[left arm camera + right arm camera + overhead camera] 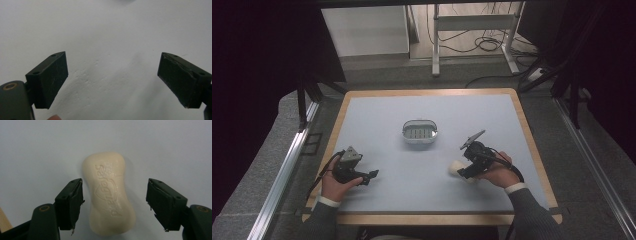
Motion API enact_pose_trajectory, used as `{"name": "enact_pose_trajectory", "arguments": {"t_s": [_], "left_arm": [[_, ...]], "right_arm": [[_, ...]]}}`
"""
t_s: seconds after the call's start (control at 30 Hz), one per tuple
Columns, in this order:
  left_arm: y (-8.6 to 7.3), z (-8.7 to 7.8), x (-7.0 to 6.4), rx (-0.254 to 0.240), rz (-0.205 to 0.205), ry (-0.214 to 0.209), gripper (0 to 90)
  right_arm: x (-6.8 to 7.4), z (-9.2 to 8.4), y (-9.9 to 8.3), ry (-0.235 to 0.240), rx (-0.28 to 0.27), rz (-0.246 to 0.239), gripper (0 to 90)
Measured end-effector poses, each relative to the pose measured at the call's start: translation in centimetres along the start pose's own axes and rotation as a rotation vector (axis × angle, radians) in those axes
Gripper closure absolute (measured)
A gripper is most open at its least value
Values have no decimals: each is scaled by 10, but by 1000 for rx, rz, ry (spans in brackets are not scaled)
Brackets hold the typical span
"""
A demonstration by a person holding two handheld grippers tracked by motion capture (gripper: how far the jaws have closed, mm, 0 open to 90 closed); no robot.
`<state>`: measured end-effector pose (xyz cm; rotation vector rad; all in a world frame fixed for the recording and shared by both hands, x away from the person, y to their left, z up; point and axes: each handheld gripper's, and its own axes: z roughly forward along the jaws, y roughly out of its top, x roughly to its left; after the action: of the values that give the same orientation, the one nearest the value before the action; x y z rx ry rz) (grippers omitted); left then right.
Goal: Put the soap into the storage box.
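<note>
While the soap [109, 197] is lying flat on the mat [377, 150], around 5 o'clock from the dish [419, 132], it's being straddled by the right gripper [114, 202], pads not touching yet. The left gripper [112, 77] is being held wide open at 7 o'clock, nothing in it.

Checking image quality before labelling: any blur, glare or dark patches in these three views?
High view: table evenly lit, surroundings nearly black, soap pale and soft-edged. Left gripper view: left claw pads slightly soft, mat washed out. Right gripper view: soap embossing sharp, right claw pads clear, no glare.
</note>
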<state>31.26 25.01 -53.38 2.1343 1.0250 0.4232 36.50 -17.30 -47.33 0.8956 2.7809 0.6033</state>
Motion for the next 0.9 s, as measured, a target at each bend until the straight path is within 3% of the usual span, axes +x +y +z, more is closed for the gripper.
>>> {"name": "enact_pose_trajectory", "arguments": {"t_s": [0.37, 0.7, 0.9], "left_arm": [[0, 1, 0, 2, 1, 1, 100], [-1, 1, 0, 4, 2, 1, 100], [-1, 0, 0, 1, 0, 2, 99]], "right_arm": [[1, 19, 4, 30, 76, -21, 363], [6, 29, 6, 4, 149, -55, 446], [7, 29, 8, 6, 158, -64, 489]]}}
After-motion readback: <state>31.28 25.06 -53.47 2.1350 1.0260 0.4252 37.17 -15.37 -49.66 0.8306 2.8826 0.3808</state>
